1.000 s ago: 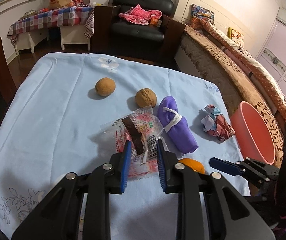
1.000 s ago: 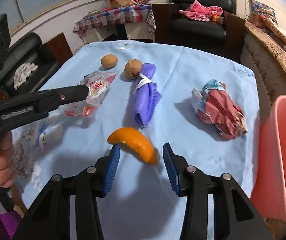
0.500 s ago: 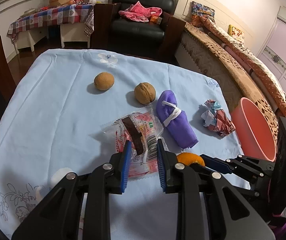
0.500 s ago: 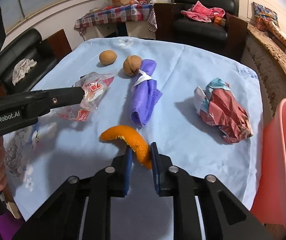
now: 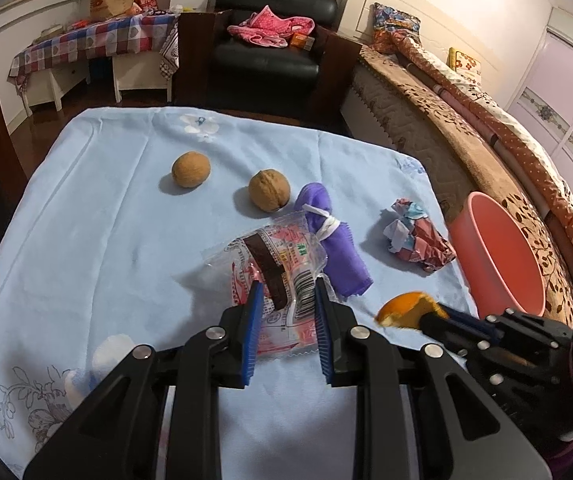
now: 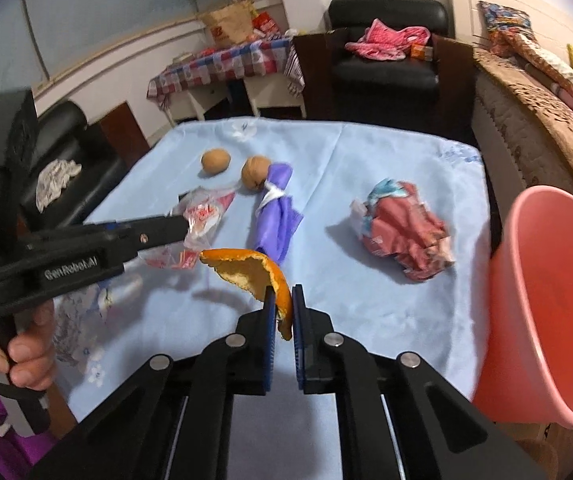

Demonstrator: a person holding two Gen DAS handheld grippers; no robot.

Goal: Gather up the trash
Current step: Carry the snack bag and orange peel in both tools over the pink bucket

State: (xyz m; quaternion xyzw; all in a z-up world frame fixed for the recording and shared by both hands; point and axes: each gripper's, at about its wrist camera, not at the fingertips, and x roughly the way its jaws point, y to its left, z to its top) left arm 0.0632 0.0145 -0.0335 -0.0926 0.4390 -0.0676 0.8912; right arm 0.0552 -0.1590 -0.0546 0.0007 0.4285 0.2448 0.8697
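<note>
Right gripper [image 6: 283, 307]: pinched on orange peel [image 6: 252, 271], raised for the pink bin [image 6: 548, 300] at three o'clock. Left gripper [image 5: 286, 312]: spread around snack wrapper [image 5: 278, 276] (ungripped).

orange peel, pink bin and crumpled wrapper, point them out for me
orange peel [image 6: 252, 270], right wrist view, on its pale inner side.
pink bin [image 6: 542, 300], right wrist view, on its inner wall.
crumpled wrapper [image 5: 418, 236], left wrist view, on its red middle.

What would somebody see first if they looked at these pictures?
Probably the bright orange peel pinched in the right claw, lifted above the blue tablecloth. Next, the big pink bin at the table's right edge, and the crinkly snack wrapper between the left claw's open fingers.
</note>
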